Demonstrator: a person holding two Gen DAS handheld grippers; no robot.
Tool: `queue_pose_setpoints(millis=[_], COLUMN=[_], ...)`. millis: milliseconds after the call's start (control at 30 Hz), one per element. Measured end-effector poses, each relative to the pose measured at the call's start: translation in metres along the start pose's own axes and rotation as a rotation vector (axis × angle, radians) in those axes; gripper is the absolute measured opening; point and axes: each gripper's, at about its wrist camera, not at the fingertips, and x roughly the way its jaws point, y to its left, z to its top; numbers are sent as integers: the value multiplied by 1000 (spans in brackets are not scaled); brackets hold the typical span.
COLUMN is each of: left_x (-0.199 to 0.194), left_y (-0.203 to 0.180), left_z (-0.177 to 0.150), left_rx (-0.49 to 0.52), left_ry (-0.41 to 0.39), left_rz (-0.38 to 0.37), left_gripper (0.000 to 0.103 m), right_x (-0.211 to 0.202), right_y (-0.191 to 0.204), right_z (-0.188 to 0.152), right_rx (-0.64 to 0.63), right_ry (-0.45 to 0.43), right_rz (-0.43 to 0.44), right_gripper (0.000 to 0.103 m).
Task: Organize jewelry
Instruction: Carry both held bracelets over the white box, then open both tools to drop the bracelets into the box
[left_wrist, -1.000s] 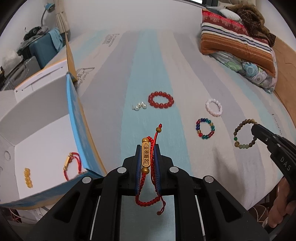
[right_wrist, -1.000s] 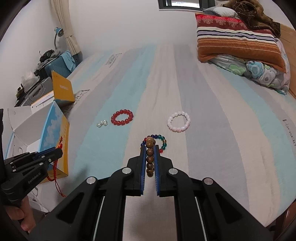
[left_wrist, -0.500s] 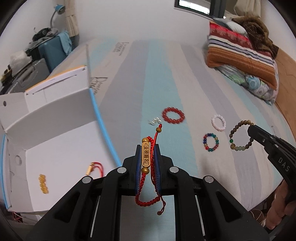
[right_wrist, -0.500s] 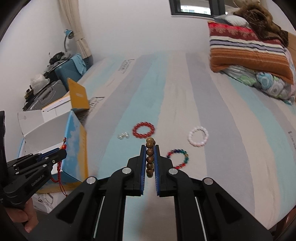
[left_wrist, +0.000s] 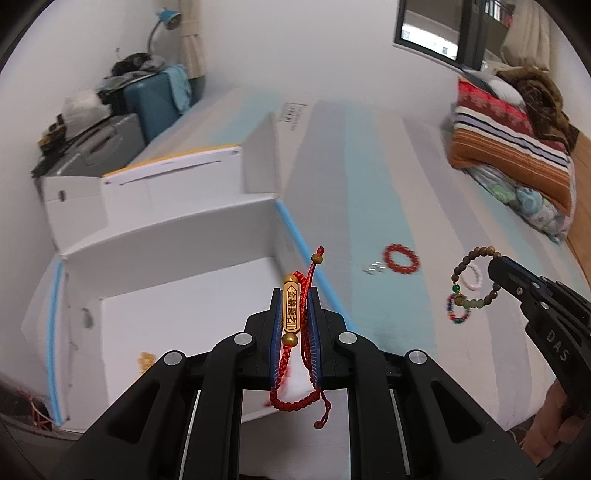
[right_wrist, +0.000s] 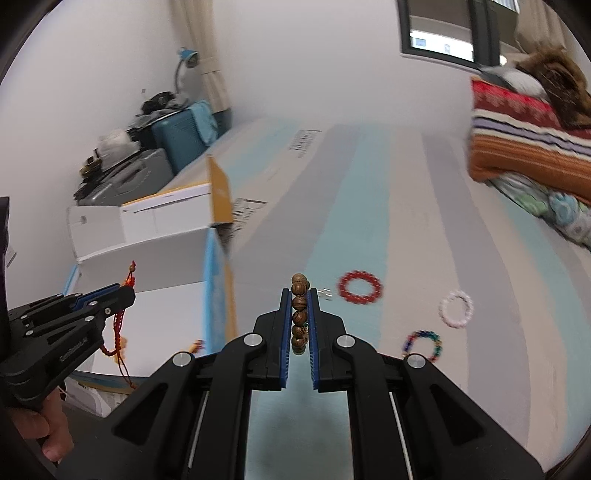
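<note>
Over the bed (left_wrist: 369, 177) and the open white box (left_wrist: 177, 295), we see from the left wrist our left claw (left_wrist: 295, 295) clamped on the red cord bracelet (left_wrist: 291, 314), its gold bar pointing straight ahead. Only the right wrist shows our right claw (right_wrist: 299, 295) pinching the wooden bead bracelet (right_wrist: 299, 314) edge-on.

Even indoor light, motion blur, fisheye-bent edges

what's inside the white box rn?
Inside the white box: a small cluster of yellow beads on the floor. The left tongs and their red cord bracelet cover part of the floor.
</note>
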Motion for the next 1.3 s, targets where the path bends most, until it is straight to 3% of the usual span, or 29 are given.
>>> queue_pose_setpoints(millis=[367, 767, 1300], left_x=[0, 7, 55], left_y=[86, 156, 202], left_z=[-16, -40, -69], left_rx=[-94, -188, -259], left_ry=[35, 75, 184], left_rz=[132, 207, 225], left_gripper=[12, 12, 12], right_x=[23, 60, 123], right_y=[89, 168, 189], right_z=[0, -20, -42], right_rx=[-99, -180, -195], right_ry=[10, 74, 233], right_rz=[100, 183, 149], right_gripper=[7, 7, 7])
